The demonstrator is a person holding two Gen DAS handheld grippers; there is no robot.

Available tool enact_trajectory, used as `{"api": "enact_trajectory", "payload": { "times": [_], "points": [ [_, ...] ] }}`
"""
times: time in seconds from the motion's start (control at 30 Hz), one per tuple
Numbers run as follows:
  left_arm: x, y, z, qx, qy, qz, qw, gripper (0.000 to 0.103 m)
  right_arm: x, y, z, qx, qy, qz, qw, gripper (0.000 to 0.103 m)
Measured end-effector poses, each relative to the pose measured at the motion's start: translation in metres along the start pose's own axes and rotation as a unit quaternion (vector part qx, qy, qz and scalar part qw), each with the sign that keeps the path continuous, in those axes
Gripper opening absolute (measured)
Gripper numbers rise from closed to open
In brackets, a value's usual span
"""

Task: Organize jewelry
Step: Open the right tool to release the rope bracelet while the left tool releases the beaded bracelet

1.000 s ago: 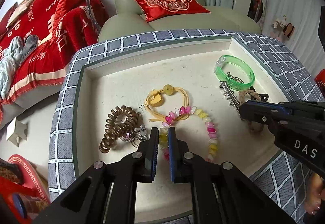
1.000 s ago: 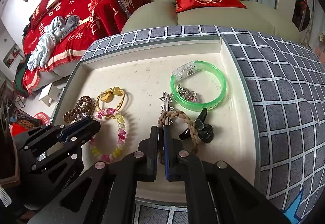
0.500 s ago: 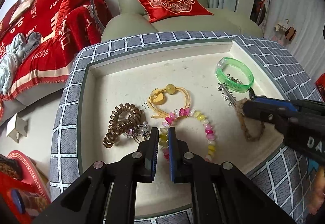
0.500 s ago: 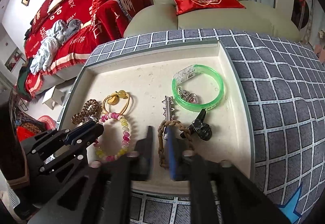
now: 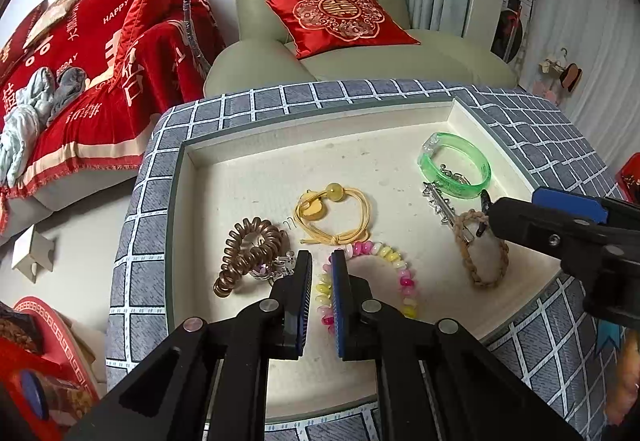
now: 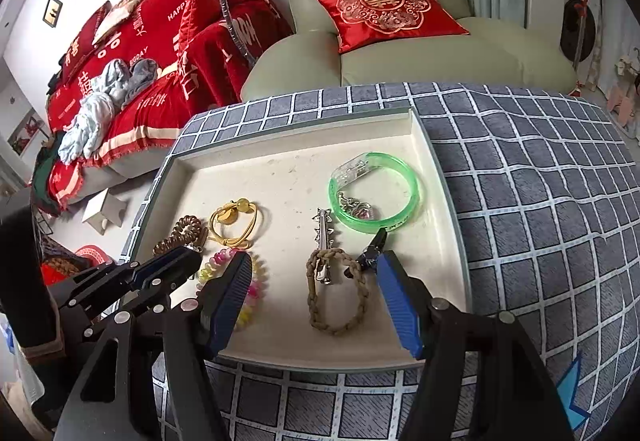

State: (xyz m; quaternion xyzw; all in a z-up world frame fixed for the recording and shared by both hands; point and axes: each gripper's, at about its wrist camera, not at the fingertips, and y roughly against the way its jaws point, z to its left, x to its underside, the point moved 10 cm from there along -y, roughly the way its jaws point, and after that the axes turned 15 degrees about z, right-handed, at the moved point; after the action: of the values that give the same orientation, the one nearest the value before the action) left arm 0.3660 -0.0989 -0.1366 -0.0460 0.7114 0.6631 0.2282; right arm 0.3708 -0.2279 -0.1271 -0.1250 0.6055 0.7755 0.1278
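Tray (image 6: 436, 177) holds braided bracelet (image 6: 340, 297) beneath right gripper (image 6: 316, 297), fingers opening around nothing; left gripper (image 5: 321, 283) fingers together, empty; risk: hairclip (image 6: 325, 241) lying through bracelet snags.

Glossy translucent green plastic bangle (image 6: 375, 193); matt braided cord bracelet (image 6: 338, 293).

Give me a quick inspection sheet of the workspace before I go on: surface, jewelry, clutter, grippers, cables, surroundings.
Surface: cream tray on a grid-pattern cloth.
Job's things: green bangle, braided bracelet, spiked hair clip, beaded bracelet, yellow cord tie, brown coil tie, all lying in the tray.
Clutter: nothing seen.
Grippers: left gripper shut, empty; right gripper opening, astride the braided bracelet, not pressing it.
Cables: nothing seen.
Surroundings: green armchair, red cushion.
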Motion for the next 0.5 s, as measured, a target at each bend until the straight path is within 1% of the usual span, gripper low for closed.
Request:
{"api": "enact_trajectory", "payload": {
  "times": [0.43,0.47,0.5],
  "points": [
    [0.000,0.025,0.008,-0.009,0.014,-0.026,0.9995,0.026,0.009,0.017,-0.004,0.001,-0.008,-0.010,1.000,0.069],
    [0.000,0.026,0.008,-0.009,0.014,-0.027,0.9995,0.028,0.010,0.018,-0.005,0.002,-0.009,-0.010,1.000,0.069],
    [0.000,0.027,0.008,-0.010,0.015,-0.027,0.9995,0.066,0.011,0.019,-0.006,0.003,-0.011,-0.010,1.000,0.069]
  ]
}}
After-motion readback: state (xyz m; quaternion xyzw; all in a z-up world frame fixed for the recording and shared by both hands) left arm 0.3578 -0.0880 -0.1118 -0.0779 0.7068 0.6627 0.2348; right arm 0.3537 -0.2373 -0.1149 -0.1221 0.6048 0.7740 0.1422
